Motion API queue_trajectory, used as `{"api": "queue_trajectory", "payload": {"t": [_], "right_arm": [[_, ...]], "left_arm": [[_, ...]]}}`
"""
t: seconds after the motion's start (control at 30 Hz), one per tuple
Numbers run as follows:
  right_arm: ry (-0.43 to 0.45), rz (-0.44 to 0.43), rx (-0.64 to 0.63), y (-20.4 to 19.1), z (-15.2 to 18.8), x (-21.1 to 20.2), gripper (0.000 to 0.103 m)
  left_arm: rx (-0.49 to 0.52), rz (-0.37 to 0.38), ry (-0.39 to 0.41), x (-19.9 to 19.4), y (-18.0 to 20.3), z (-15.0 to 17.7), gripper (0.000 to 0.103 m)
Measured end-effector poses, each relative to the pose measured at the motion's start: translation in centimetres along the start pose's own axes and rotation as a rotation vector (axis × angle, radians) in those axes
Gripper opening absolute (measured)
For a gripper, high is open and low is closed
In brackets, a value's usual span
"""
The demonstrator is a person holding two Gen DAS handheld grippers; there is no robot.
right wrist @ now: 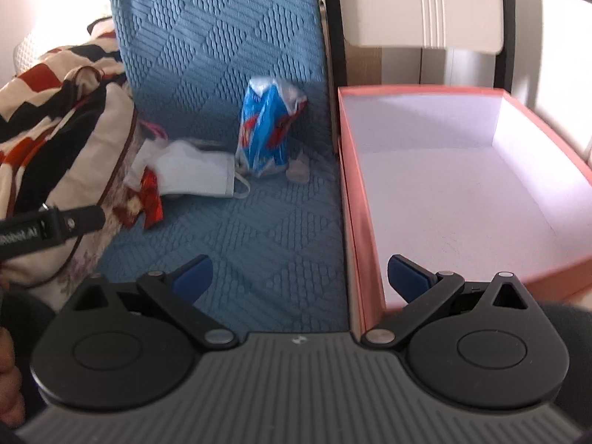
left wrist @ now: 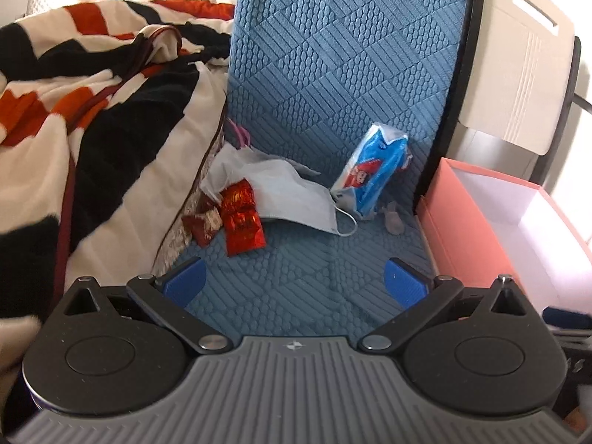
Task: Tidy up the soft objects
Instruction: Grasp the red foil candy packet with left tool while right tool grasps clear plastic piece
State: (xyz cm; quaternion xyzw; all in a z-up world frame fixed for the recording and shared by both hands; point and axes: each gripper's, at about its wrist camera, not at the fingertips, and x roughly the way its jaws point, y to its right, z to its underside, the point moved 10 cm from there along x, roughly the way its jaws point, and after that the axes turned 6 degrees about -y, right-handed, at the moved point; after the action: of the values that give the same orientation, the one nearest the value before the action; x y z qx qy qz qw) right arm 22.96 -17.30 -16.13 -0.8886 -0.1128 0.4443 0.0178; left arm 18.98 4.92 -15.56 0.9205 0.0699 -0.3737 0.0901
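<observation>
pink box (right wrist: 436,90) beside blue packet (right wrist: 264,129)

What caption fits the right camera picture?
Open right gripper faces a face mask, blue packet and empty pink box.

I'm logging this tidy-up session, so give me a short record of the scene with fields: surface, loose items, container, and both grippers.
surface: blue textured quilted mat
loose items: pale blue face mask, blue plastic tissue packet leaning on the mat's raised back, red foil wrappers
beside them: orange, black and cream blanket
container: pink cardboard box with white inside, nothing visible in it
left gripper: open, holding nothing
right gripper: open, holding nothing
</observation>
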Motion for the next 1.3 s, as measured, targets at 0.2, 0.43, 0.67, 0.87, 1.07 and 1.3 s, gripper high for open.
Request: {"api": "queue_trajectory", "payload": {"t": [0.2, 0.43, 0.67, 0.87, 1.07, 1.3], "right_arm": [[0.027, 0.002, -0.056, -1.2, -1.5, 2.0, 0.103], [0.044, 0.009, -0.103, -2.1, -2.4, 4.1, 0.100], [0.073, -0.045, -0.147, -3.6, -3.8, 5.5, 0.089], [0.056, -0.040, -0.145, -3.9, -5.2, 8.0, 0.070], [0.047, -0.016, -0.149, -3.9, -7.0, 10.8, 0.064], [0.013, -0.013, -0.112, -2.9, -8.7, 13.9, 0.061]], "left_arm": [[-0.052, 0.005, -0.012, 3.0, -1.5, -1.6, 0.103], [-0.090, -0.008, -0.041, 6.4, -2.3, -2.4, 0.103], [-0.160, -0.004, -0.091, 9.1, -2.9, -2.9, 0.103], [-0.255, 0.003, -0.126, 11.5, -4.1, -3.2, 0.103], [-0.285, -0.018, -0.110, 13.4, -5.1, -4.1, 0.102], [-0.289, -0.049, -0.123, 15.7, -6.5, -4.8, 0.097]]}}
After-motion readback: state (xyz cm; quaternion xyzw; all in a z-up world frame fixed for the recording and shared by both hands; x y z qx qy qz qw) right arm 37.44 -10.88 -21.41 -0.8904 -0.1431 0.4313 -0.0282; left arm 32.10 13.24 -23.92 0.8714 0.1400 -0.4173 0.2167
